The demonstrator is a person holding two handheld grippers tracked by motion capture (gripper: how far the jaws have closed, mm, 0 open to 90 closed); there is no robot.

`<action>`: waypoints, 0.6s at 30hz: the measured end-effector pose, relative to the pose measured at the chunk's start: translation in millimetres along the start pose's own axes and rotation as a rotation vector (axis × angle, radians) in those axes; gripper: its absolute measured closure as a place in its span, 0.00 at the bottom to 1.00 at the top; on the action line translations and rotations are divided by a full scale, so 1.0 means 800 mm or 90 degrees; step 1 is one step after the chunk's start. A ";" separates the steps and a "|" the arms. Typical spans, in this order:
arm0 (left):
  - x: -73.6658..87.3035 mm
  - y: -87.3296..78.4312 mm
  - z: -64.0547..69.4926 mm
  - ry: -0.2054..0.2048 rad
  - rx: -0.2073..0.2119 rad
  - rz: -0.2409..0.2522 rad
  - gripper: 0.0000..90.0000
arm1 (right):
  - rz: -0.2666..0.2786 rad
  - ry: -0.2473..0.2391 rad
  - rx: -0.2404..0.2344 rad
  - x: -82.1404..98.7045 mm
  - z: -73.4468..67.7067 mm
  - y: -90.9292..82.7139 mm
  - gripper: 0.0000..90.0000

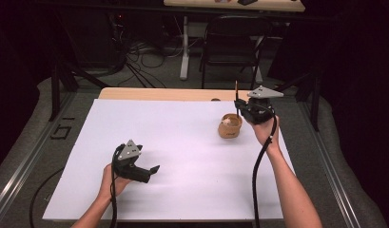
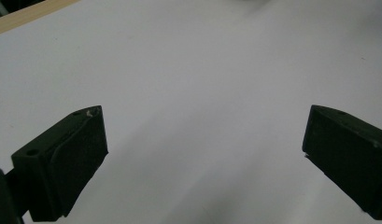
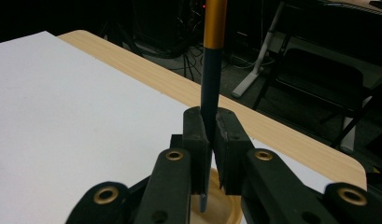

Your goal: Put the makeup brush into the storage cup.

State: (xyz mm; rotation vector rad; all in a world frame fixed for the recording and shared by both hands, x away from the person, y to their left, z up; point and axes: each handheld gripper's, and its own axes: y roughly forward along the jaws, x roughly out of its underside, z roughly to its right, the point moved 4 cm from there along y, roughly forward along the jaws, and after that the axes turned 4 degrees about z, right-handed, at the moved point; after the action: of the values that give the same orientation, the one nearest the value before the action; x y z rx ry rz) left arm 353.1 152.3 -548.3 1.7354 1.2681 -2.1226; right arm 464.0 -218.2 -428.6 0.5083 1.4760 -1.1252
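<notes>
The right gripper (image 3: 209, 154) pinches a pencil (image 3: 211, 70) upright over the wooden cup (image 1: 229, 126). Lower it straight, then release. The left gripper (image 2: 202, 154) rests spread on the bench (image 1: 182, 142).

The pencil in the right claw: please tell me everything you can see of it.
The pencil is a thin, straight stick, dark blue-grey along the lower shaft and orange-yellow higher up; its top end runs out of the right gripper view. It stands nearly upright, clamped between the two black pads of the right claw. Its lower end pokes out beneath the pads, just over the round wooden cup; whether it touches the cup cannot be told.
</notes>
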 end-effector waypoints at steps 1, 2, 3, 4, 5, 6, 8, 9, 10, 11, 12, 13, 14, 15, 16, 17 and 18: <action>0.000 0.000 0.000 0.001 -0.001 -0.001 0.00 | 0.000 -0.001 0.000 0.000 0.000 0.001 0.94; 0.000 0.001 0.000 0.001 0.000 -0.001 0.00 | -0.001 -0.002 0.000 -0.001 0.000 0.003 0.94; 0.000 0.001 -0.001 0.003 -0.001 -0.002 0.00 | -0.002 -0.003 0.000 -0.001 0.000 0.004 0.94; 0.000 0.001 0.000 0.002 0.000 -0.002 0.00 | -0.004 -0.002 0.000 -0.001 0.001 0.005 0.94; 0.000 0.000 0.000 0.001 0.000 0.000 0.00 | -0.004 -0.005 0.004 -0.001 0.001 0.007 0.94; 0.000 0.000 0.000 0.000 0.000 0.000 0.00 | -0.006 -0.005 0.005 -0.001 0.001 0.008 0.94; 0.000 -0.001 0.001 0.001 -0.001 0.003 0.00 | -0.008 -0.005 0.005 -0.001 0.001 0.010 0.94; -0.001 -0.002 0.001 0.002 -0.002 0.004 0.00 | -0.012 -0.008 0.007 -0.001 0.002 0.014 0.94; -0.001 -0.002 0.001 0.002 -0.001 0.004 0.00 | -0.014 -0.010 0.009 -0.001 0.002 0.015 0.94; -0.001 -0.001 0.001 0.001 -0.001 0.004 0.00 | -0.017 -0.010 0.010 0.000 0.002 0.017 0.94; -0.001 -0.001 0.001 0.001 -0.001 0.004 0.00 | -0.020 -0.011 0.010 0.000 0.003 0.019 0.94; 0.000 0.000 0.000 0.003 0.000 0.001 0.00 | -0.023 -0.016 0.012 0.001 0.004 0.022 0.94; 0.000 0.000 0.000 0.002 0.001 0.001 0.00 | -0.027 -0.016 0.014 0.002 0.004 0.023 0.94; 0.000 0.000 0.000 0.002 0.001 0.001 0.00 | -0.030 -0.015 0.014 0.003 0.004 0.026 0.94; 0.000 0.000 0.000 0.002 0.000 0.001 0.00 | -0.032 -0.015 0.015 0.004 0.005 0.028 0.94; 0.000 0.000 0.000 0.002 0.000 0.000 0.00 | -0.036 -0.015 0.015 0.005 0.006 0.029 0.94; 0.000 -0.001 0.000 0.003 -0.001 0.002 0.00 | -0.038 -0.013 0.014 0.006 0.007 0.031 0.94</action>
State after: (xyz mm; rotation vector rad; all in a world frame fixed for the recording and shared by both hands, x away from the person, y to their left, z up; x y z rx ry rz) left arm 353.1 152.8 -547.9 1.7414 1.2663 -2.1163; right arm 486.0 -213.0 -441.4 0.4696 1.4706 -1.1913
